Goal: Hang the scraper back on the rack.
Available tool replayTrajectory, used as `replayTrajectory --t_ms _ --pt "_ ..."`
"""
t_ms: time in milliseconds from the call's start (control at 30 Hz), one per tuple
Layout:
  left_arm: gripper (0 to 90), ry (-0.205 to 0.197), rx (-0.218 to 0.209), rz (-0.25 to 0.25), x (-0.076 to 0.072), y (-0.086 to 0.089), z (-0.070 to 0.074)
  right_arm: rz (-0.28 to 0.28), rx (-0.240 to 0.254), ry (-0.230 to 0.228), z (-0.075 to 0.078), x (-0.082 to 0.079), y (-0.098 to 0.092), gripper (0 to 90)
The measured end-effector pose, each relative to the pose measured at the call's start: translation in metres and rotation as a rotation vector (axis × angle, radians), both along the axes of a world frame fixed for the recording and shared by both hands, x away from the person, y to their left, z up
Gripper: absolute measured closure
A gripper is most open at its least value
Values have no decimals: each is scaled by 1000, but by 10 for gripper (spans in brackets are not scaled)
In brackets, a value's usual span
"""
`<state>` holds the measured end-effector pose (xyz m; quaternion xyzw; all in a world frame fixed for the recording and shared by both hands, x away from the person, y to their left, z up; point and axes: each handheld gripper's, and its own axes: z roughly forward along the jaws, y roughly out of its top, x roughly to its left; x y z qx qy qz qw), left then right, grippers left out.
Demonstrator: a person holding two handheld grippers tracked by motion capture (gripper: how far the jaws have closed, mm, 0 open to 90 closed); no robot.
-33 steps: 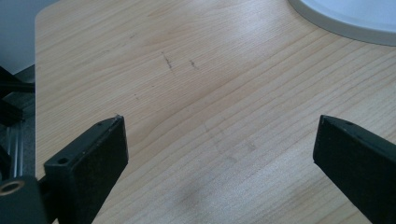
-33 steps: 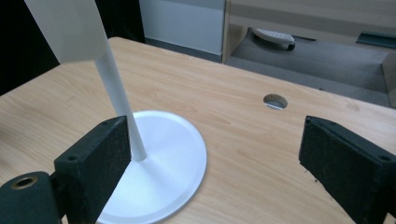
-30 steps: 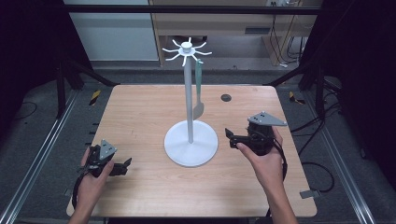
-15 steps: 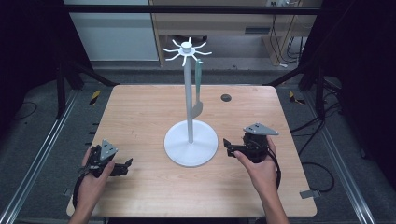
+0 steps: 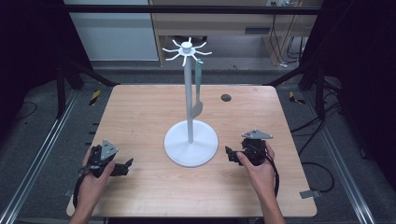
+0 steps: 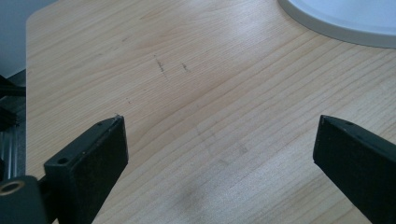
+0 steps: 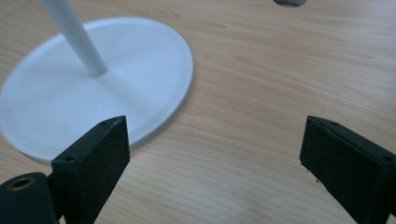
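While agape, right tool [image 5: 229, 154] beside stand [image 5: 191, 142]

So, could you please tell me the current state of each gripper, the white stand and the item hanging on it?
Left gripper: open, empty, low over the wooden table.
Right gripper: open, empty, beside the stand's base.
White metal stand with round base: upright at the table's middle.
Grey-green spatula-like utensil: hanging from a top hook, clear of the table.
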<state>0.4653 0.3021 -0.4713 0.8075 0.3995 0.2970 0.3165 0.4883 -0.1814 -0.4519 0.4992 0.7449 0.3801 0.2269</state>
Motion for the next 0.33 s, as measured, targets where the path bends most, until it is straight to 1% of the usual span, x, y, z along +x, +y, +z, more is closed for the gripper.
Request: replayTrajectory --t_ms 67,100,133,200,233,267,333 --pt "29 -1 -1 -2 1 -1 0 -8 15 15 -5 1 -1 112" --pt "29 -1 0 -3 1 -1 0 1 5 22 -8 2 -2 115" --pt "29 -1 -1 -5 2 -2 0 -6 2 38 -10 2 -1 118" --pt "29 1 1 -7 2 -3 0 -2 -27 49 -15 3 -1 133" --pt "29 1 2 -8 2 -3 0 -2 -24 53 -17 3 -1 136" --pt "29 0 2 -10 2 -3 0 -3 -8 63 -18 2 -2 139" --pt "29 3 5 -12 2 -3 0 0 -8 72 -20 3 -3 143"
